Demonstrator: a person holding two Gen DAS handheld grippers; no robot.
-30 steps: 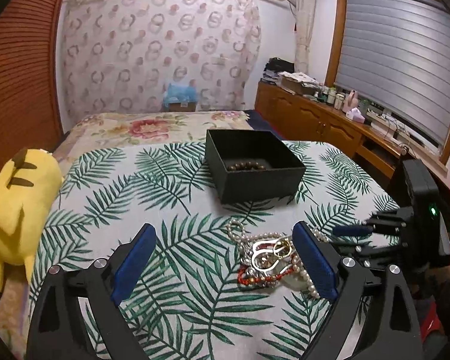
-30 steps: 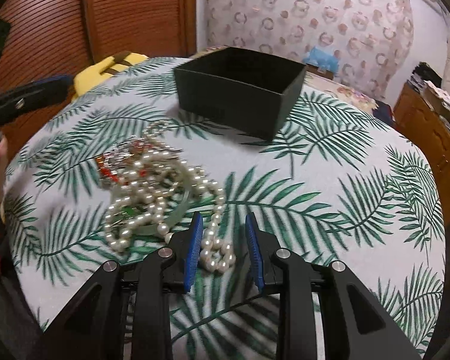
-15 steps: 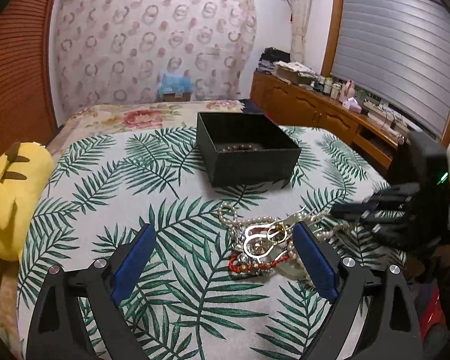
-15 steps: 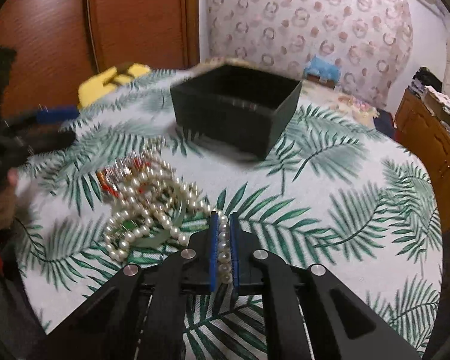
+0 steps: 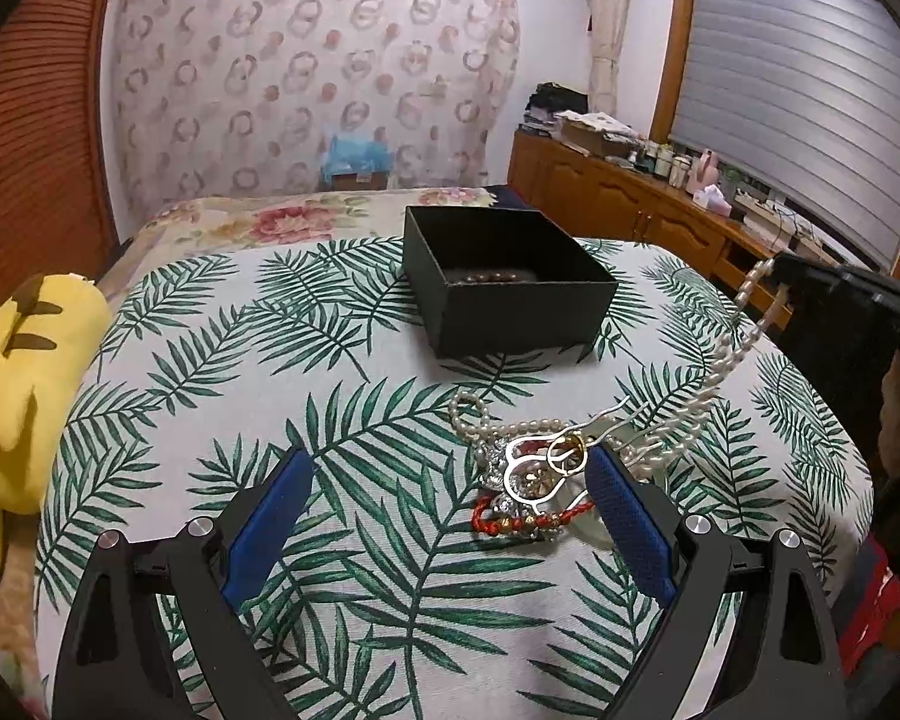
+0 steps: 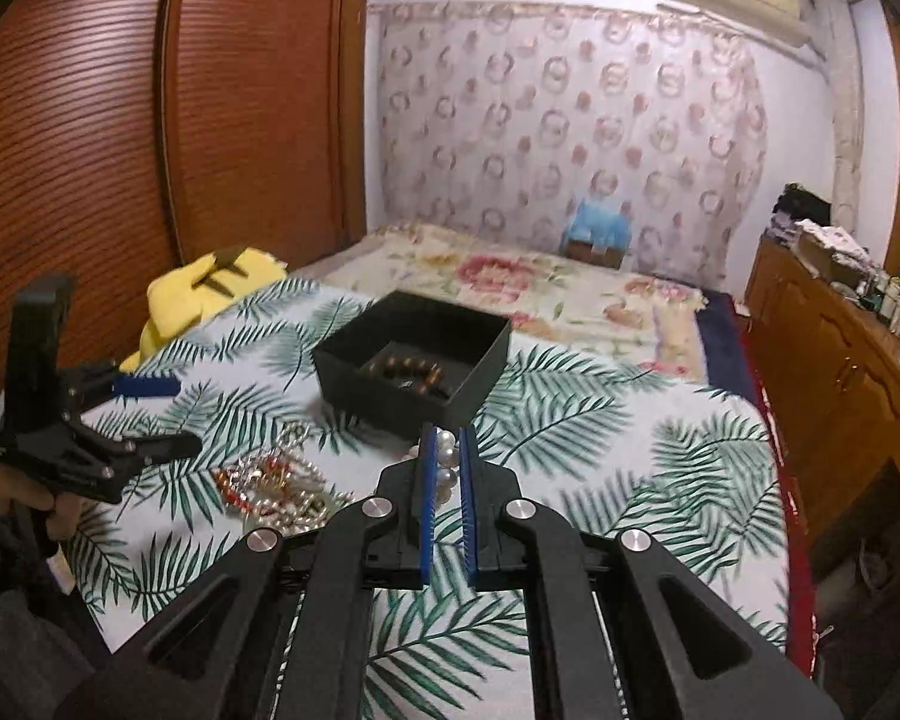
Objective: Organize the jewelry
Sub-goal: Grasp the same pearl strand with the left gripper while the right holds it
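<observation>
No readable text, label, brand, number or sign shows in either view.
</observation>
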